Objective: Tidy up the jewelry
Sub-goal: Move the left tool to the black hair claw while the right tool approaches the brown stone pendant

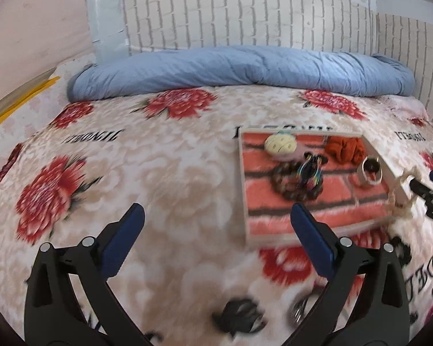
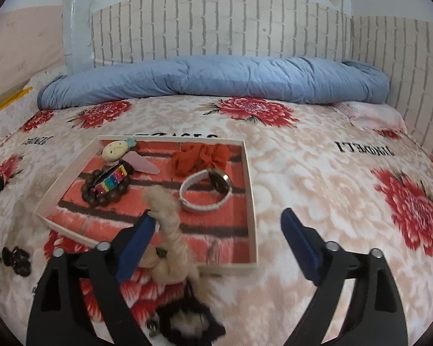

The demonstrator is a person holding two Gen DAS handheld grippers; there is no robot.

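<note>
A white-rimmed tray (image 2: pixel 252 201) with a red brick-print floor lies on the flowered blanket. In it are a cream pineapple clip (image 2: pixel 117 150), an orange scrunchie (image 2: pixel 199 157), a brown bead bracelet (image 2: pixel 101 197) under a rainbow clip (image 2: pixel 112 183), and a white-strapped watch (image 2: pixel 187 199). My right gripper (image 2: pixel 218 214) stands open over the tray's near edge. A beige braided fluffy tie (image 2: pixel 166 216) leans on the inner side of its left finger, unclamped. My left gripper (image 1: pixel 216 210) is open and empty, left of the tray (image 1: pixel 242 184).
A rolled blue duvet (image 2: pixel 216 77) lies along the brick-pattern headboard (image 2: pixel 216 23). A black fluffy piece (image 2: pixel 187 320) lies on the blanket below the tray and a dark beaded piece (image 2: pixel 16 259) to its left. Yellow strips (image 1: pixel 20 98) show at the bed's left edge.
</note>
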